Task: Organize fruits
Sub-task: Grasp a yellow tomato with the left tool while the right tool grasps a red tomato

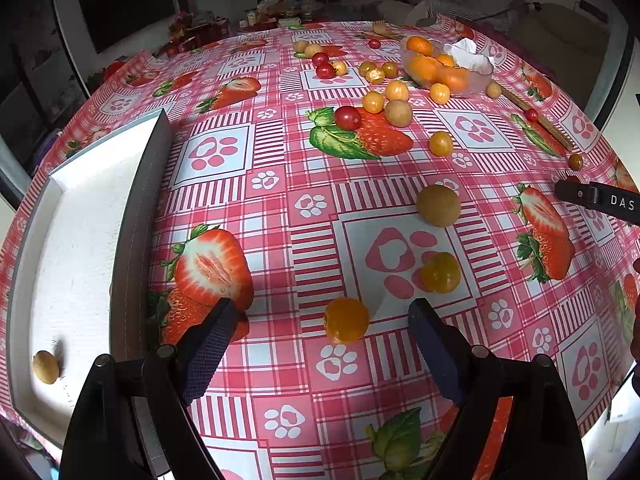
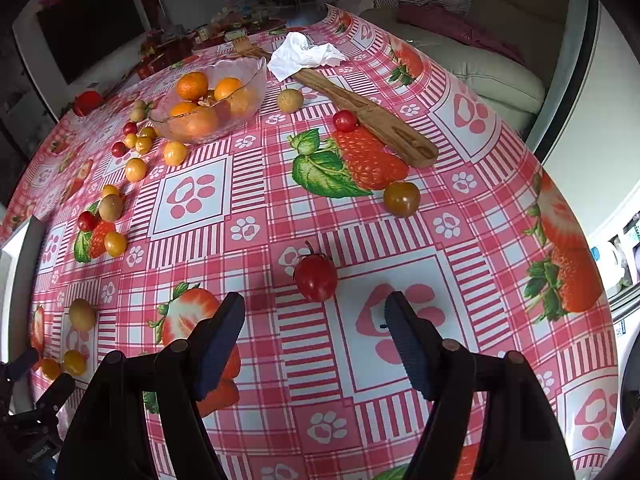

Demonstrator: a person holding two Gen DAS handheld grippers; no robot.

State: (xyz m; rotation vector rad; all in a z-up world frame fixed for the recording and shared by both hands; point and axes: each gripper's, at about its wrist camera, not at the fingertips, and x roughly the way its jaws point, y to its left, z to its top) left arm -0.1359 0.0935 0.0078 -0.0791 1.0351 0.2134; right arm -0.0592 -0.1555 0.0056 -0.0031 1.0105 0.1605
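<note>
My left gripper (image 1: 322, 312) is open just above the table, with an orange cherry tomato (image 1: 346, 319) between its fingertips. A yellow tomato (image 1: 441, 272) and a brown longan (image 1: 438, 205) lie just beyond. A white tray (image 1: 80, 240) stands at the left with one brown longan (image 1: 45, 366) in it. My right gripper (image 2: 314, 304) is open and empty, with a red cherry tomato (image 2: 316, 277) just ahead of its fingertips. A glass bowl (image 2: 256, 80) holds oranges. Many small tomatoes and longans lie scattered near it.
A wooden spatula (image 2: 360, 112) and a crumpled white tissue (image 2: 304, 56) lie at the far right of the table. A dark-orange tomato (image 2: 401, 198) sits beyond the red one. The table edge drops off to a sofa (image 2: 480, 60) at the right.
</note>
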